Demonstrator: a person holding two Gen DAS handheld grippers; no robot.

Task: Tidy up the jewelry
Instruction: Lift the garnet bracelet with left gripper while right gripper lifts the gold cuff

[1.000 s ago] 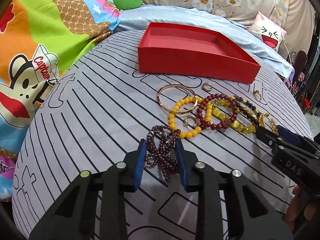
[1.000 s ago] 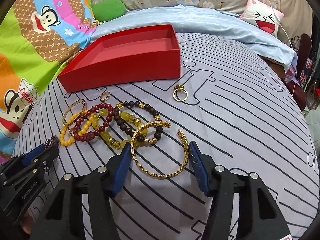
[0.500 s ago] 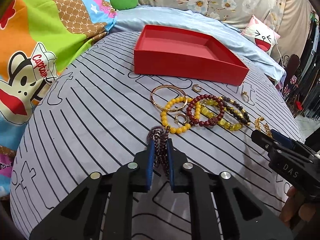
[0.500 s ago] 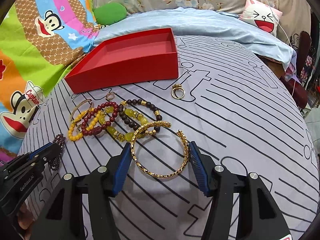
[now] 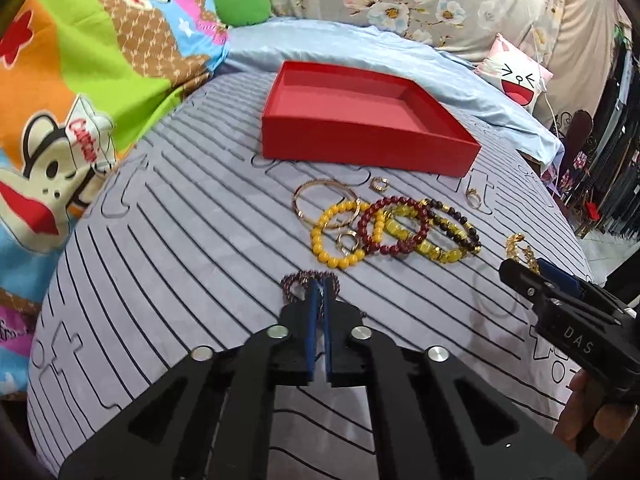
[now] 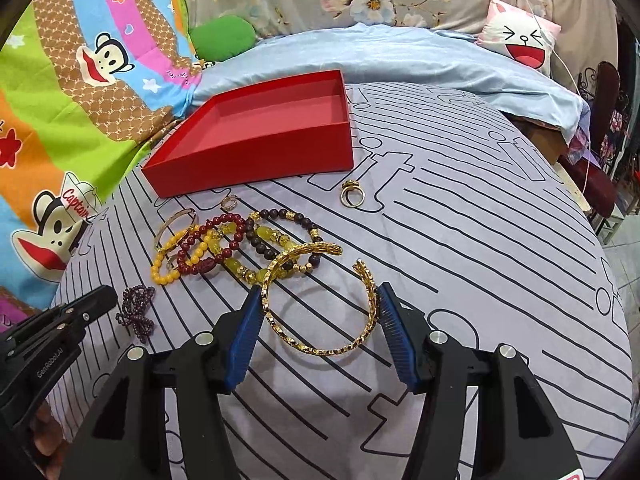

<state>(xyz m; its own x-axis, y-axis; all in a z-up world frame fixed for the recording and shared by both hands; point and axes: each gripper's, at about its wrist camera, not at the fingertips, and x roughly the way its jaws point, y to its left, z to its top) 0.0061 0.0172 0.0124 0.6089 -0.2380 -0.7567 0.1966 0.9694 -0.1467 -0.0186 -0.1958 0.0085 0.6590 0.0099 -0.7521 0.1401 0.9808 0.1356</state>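
Observation:
An open red box [image 5: 360,128] [image 6: 260,136] lies on the striped grey sheet. In front of it lies a pile of bracelets: a yellow bead one [image 5: 326,248], a red bead one [image 5: 370,220], a dark bead one [image 6: 280,216] and a thin gold bangle [image 5: 316,186]. My left gripper [image 5: 318,292] is shut on a small dark purple bead bracelet [image 5: 294,282] [image 6: 138,312] and holds it off the sheet. My right gripper [image 6: 318,308] holds an open gold cuff bangle [image 6: 320,344] between its jaws, raised above the sheet.
Gold rings lie near the box [image 6: 352,196] [image 5: 378,185] [image 5: 346,240]. A blue blanket [image 6: 400,56] and a pink face pillow [image 6: 520,40] lie behind. A cartoon monkey quilt [image 5: 80,80] rises at the left. The bed edge drops at the right.
My left gripper has closed on the purple bead bracelet and lifted it. My right gripper has closed on the gold cuff and raised it off the sheet.

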